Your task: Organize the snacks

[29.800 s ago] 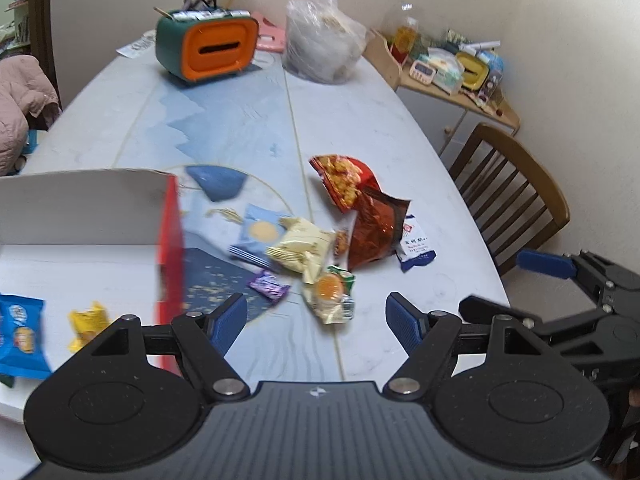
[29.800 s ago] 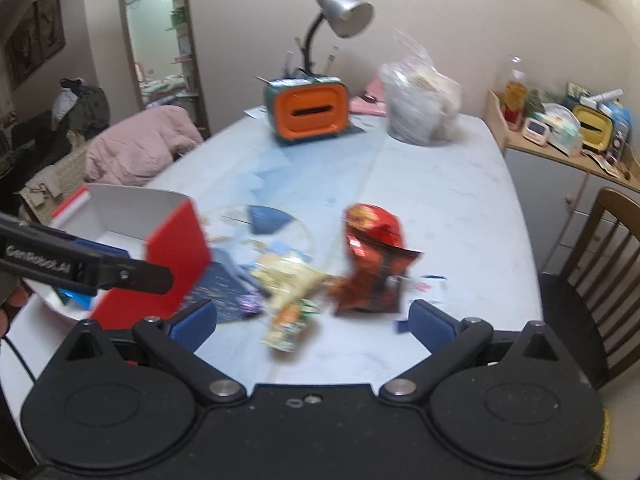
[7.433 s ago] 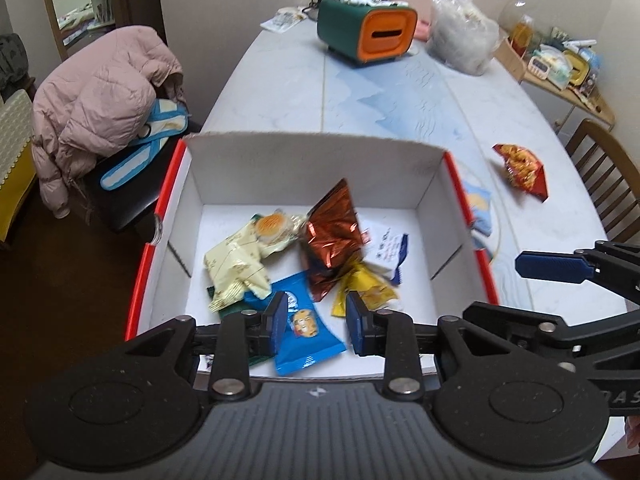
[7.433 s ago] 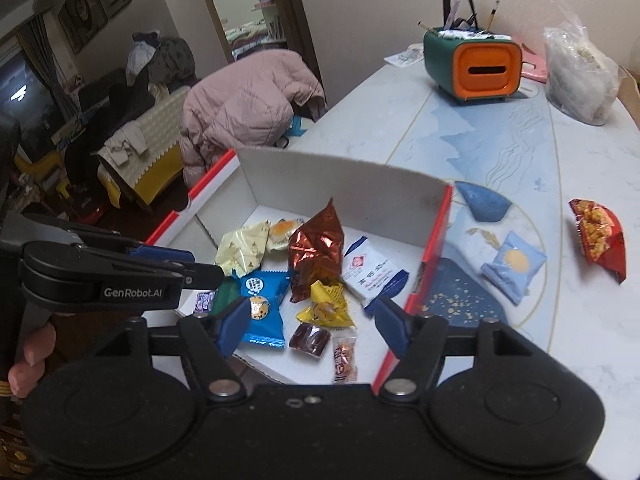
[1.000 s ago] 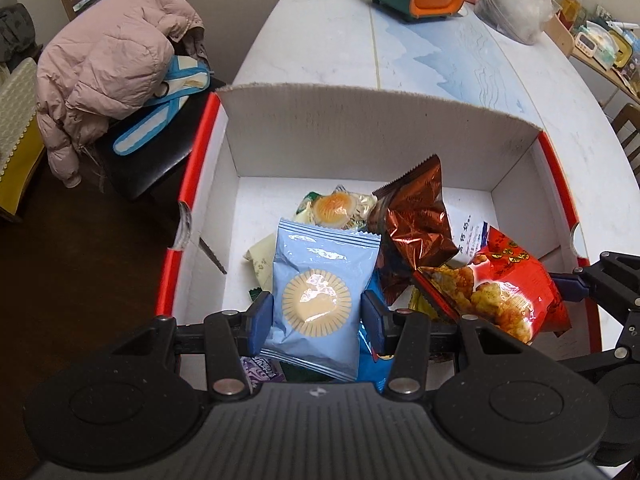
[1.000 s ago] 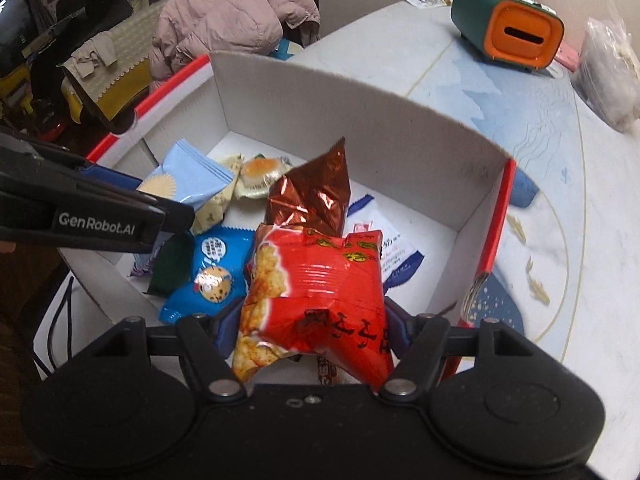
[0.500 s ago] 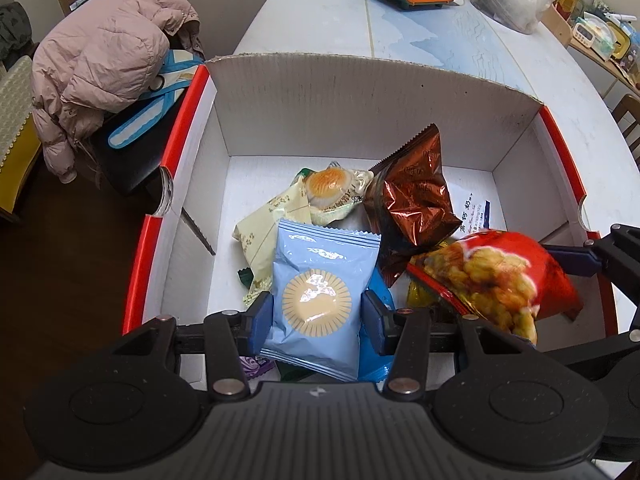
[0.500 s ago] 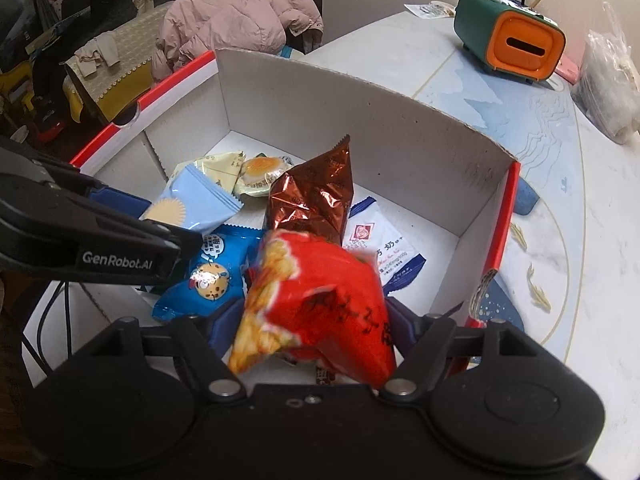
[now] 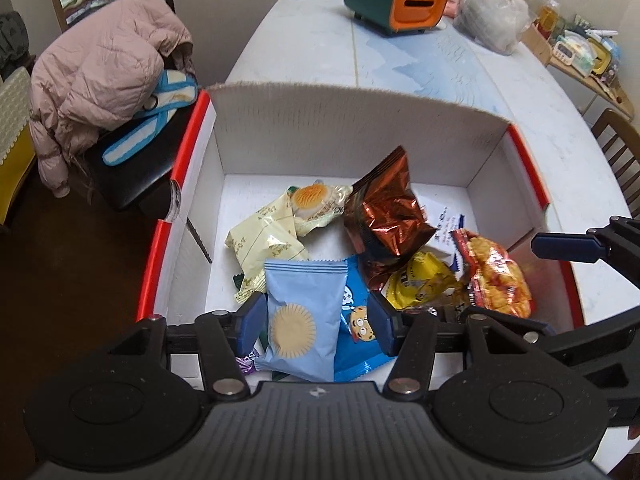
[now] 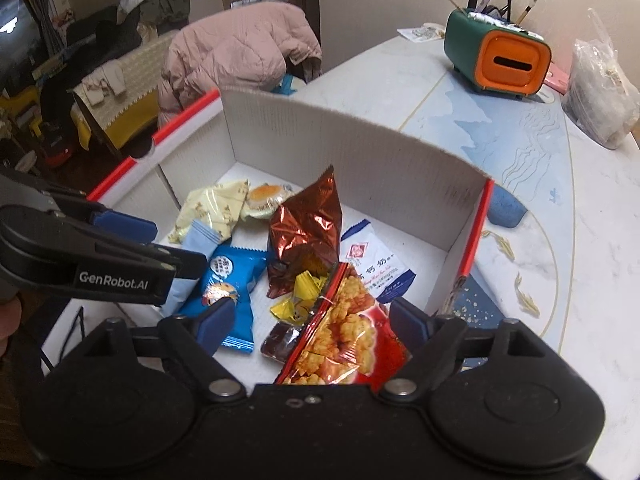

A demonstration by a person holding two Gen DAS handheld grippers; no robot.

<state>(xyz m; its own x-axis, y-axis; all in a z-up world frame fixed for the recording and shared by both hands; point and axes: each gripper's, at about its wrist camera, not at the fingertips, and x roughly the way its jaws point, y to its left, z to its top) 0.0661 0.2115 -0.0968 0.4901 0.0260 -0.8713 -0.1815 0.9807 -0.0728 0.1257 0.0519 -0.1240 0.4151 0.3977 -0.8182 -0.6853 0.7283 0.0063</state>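
A white cardboard box with red rims (image 9: 360, 128) (image 10: 352, 148) holds several snack packs. My left gripper (image 9: 314, 320) is open over the box's near side, with the light blue pack (image 9: 304, 316) lying loose between its fingers. My right gripper (image 10: 310, 322) is open over the box's right part; the red snack bag (image 10: 340, 340) (image 9: 496, 272) lies loose in the box below it. A brown foil bag (image 9: 388, 216) (image 10: 308, 228), a cream pack (image 9: 264, 244) and a dark blue cookie pack (image 10: 228, 280) lie in the box too.
The box sits on a pale marble table (image 9: 320, 48). A green and orange holder (image 9: 396, 0) (image 10: 500, 56) and a clear plastic bag (image 9: 492, 20) stand at the far end. A pink jacket on a chair (image 9: 104, 76) is left of the table. A wooden chair (image 9: 616, 148) is at the right.
My right gripper has opened and the red bag has dropped into the box. My left gripper has opened wider and the light blue pack has sunk lower between its fingers.
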